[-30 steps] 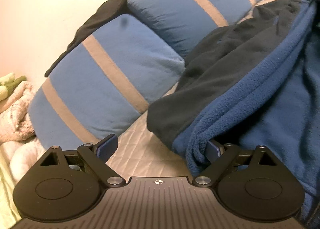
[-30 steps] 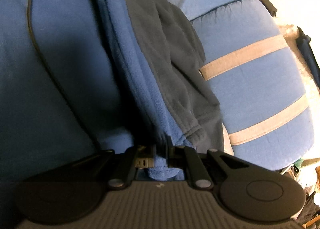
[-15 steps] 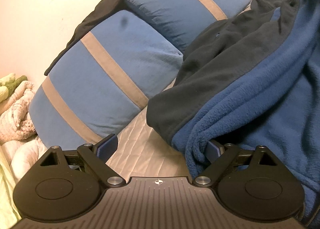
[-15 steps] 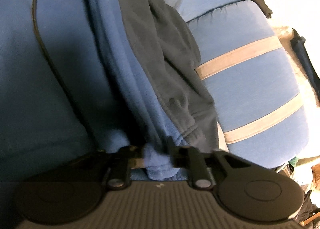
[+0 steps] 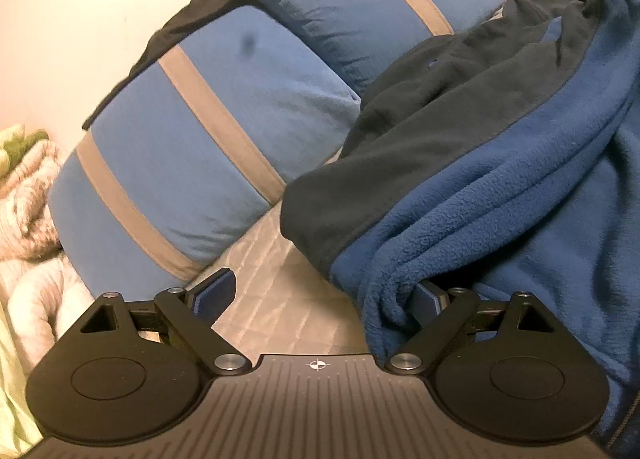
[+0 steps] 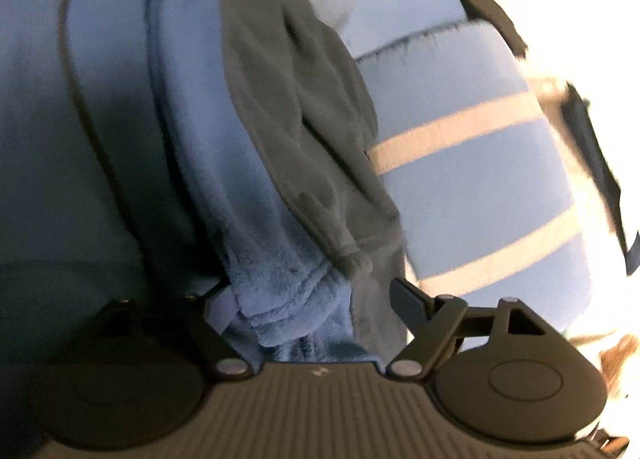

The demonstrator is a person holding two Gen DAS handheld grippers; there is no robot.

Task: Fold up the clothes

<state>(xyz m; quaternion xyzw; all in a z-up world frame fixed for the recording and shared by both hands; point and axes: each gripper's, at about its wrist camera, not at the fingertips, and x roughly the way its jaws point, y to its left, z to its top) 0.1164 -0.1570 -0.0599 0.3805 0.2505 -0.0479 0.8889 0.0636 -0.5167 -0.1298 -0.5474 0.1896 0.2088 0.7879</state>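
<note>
A blue fleece jacket (image 5: 500, 219) with a dark grey panel (image 5: 420, 131) lies bunched on the bed, right of the pillows. My left gripper (image 5: 322, 295) is open over the quilted cover; the jacket's folded edge droops over its right finger (image 5: 430, 297). In the right wrist view the same jacket (image 6: 280, 299) fills the left and centre. My right gripper (image 6: 316, 303) has its jaws opening, and a thick fold of blue fleece sits loose between them, brushing the left pad (image 6: 222, 307). The right pad stands off the cloth.
Two blue pillows with grey stripes (image 5: 192, 147) (image 6: 472, 179) lean along the pale wall, with a dark garment (image 5: 192, 19) behind them. A beige knitted blanket (image 5: 24, 203) lies at far left. The light quilted bed cover (image 5: 272, 271) shows between pillow and jacket.
My right gripper has gone from shut on the fleece fold to wide open, and the fold has slackened between its fingers. The left gripper has stayed open and in place.
</note>
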